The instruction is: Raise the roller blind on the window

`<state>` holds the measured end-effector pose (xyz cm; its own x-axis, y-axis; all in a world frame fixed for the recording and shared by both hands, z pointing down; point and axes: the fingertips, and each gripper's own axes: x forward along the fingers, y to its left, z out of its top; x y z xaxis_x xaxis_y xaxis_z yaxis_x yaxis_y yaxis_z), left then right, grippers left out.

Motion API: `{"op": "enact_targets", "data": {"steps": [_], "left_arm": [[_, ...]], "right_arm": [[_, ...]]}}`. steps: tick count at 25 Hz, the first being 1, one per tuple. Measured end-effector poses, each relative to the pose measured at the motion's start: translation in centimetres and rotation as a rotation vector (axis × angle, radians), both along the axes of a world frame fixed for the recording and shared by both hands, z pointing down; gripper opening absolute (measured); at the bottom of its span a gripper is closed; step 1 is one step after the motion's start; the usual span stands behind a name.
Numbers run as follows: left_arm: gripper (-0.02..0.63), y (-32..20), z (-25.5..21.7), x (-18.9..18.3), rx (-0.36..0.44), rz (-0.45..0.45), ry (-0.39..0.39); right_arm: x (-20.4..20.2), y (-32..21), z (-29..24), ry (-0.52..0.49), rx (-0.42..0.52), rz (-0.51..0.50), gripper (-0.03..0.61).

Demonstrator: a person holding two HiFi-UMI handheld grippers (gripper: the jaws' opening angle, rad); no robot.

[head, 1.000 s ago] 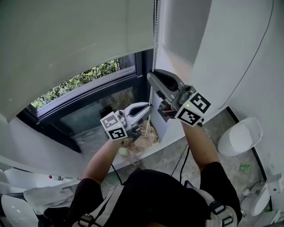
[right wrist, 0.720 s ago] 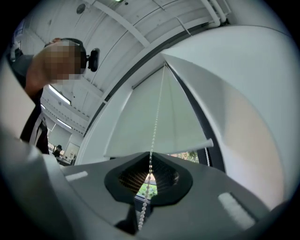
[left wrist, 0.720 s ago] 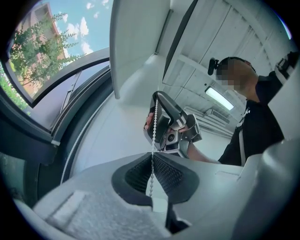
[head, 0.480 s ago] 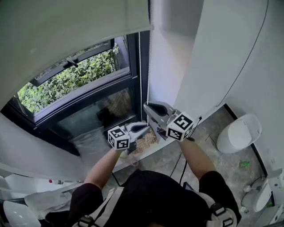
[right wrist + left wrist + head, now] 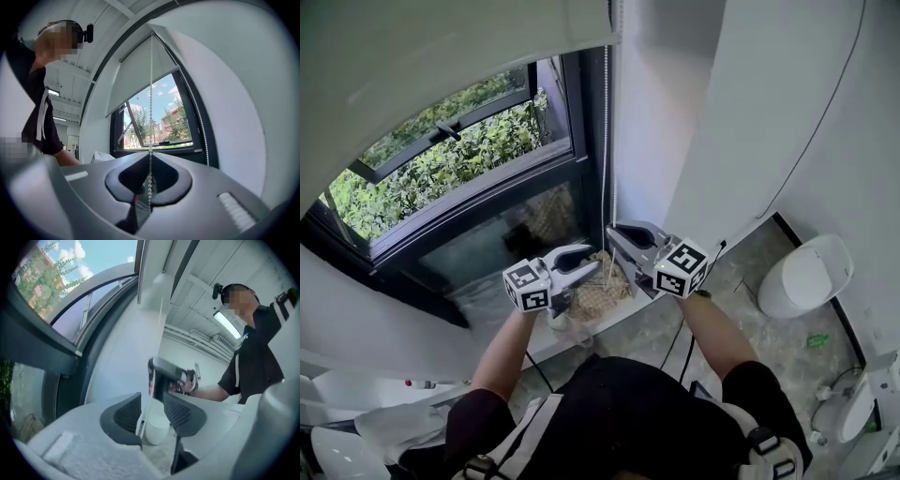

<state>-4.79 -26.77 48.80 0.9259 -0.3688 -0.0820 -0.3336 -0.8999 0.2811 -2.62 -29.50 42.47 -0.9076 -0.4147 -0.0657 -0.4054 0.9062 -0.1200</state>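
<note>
Greenery (image 5: 441,159) fills the dark-framed window (image 5: 487,202) at the left, with the roller blind (image 5: 441,47) drawn partway up across its top. Below the pane, the left claw (image 5: 589,260) has just been opening. Its jaws stand apart, and the bead chain (image 5: 607,141) runs between the pads without being pinched. Just beside it, the right claw (image 5: 614,232) is closed on the chain, which hangs along the window's right edge. White wall (image 5: 750,112) stretches on to the right, above a grey mottled floor (image 5: 769,347) where a white bin (image 5: 802,277) stands near the wall's foot.
</note>
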Motion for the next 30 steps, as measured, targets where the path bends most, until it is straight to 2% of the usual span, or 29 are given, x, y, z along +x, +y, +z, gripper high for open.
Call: {"op": "enact_targets", "data": {"steps": [3, 5, 8, 11, 18, 22, 24, 27, 30], "left_arm": [[0.153, -1.8, -7.0, -1.8, 0.074, -0.033, 0.103], [0.153, -2.4, -11.6, -1.9, 0.149, -0.022, 0.152], [0.153, -2.3, -17.0, -0.8, 0.24, 0.045, 0.189], [0.154, -2.3, -20.4, 0.4, 0.278, 0.109, 0.207], [0.153, -2.5, -25.2, 3.7, 0.342, 0.158, 0.207], [0.153, -2.3, -27.8, 3.7, 0.367, 0.171, 0.261], [0.133, -1.8, -28.4, 3.7, 0.369, 0.189, 0.278], [0.017, -2.0, -28.2, 3.7, 0.351, 0.164, 0.269], [0.015, -2.5, -28.0, 3.3, 0.313, 0.142, 0.285]], "right_arm": [[0.0, 0.2, 0.0, -0.001, -0.003, -0.006, 0.017], [-0.1, 0.3, -0.1, 0.007, 0.001, -0.009, 0.018], [-0.1, 0.6, 0.0, 0.018, 0.01, -0.011, 0.017], [0.0, 0.8, 0.0, 0.024, 0.01, -0.013, 0.018], [-0.4, 1.5, 0.0, 0.014, 0.009, -0.025, 0.018], [-0.9, 1.6, -0.1, 0.008, 0.007, -0.032, 0.018], [-0.9, 1.7, 0.0, 0.01, 0.009, -0.033, 0.018], [-0.9, 1.7, 0.0, 0.008, 0.01, -0.039, 0.018], [-1.1, 1.8, -0.1, 0.002, 0.01, -0.044, 0.018]]}}
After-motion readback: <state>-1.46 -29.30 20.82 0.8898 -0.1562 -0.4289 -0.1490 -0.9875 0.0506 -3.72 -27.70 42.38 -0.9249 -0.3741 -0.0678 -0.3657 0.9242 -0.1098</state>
